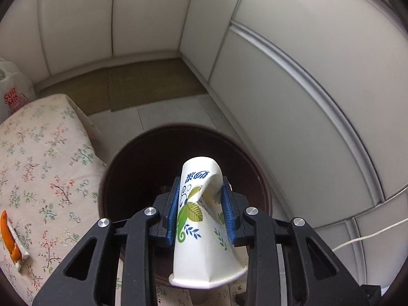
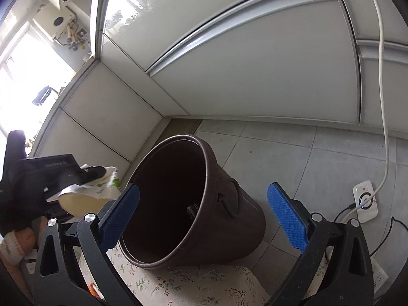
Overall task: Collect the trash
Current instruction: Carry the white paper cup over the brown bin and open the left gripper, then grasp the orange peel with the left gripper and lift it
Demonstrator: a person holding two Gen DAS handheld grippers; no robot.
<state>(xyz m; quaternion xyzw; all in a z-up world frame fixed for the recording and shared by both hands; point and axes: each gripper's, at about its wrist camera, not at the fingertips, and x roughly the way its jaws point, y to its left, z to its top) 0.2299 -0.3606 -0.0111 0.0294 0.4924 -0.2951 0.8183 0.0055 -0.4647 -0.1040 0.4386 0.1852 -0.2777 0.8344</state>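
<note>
Two tools: we carry one in each hand, and both look down toward the same bin.
Left tool: we have it pinched on a crushed paper cup, the blue pads pressing its dented waist from both sides.
Cup: it is printed with green leaves, its flared open mouth points back at the camera, and it hangs over the near part of the bin's opening.
Right tool: we hold it spread wide with nothing between the pads, framing the bin from the near side.
Bin: dark brown and round, it stands on the tiled floor just beside the floral-covered surface; its inside is too dark for us to say what lies there.
Step in hand: we judge it to be the drop. We should bring the cup past the near rim toward the middle, then let the pads part.
Edges: the floral surface crowds the bin's left and near sides, and the white panelled wall runs close along its right.
Open room: the clear air is straight above the bin.
Farther off: an orange wrapper lies on the floral surface, likely still to collect.
</note>
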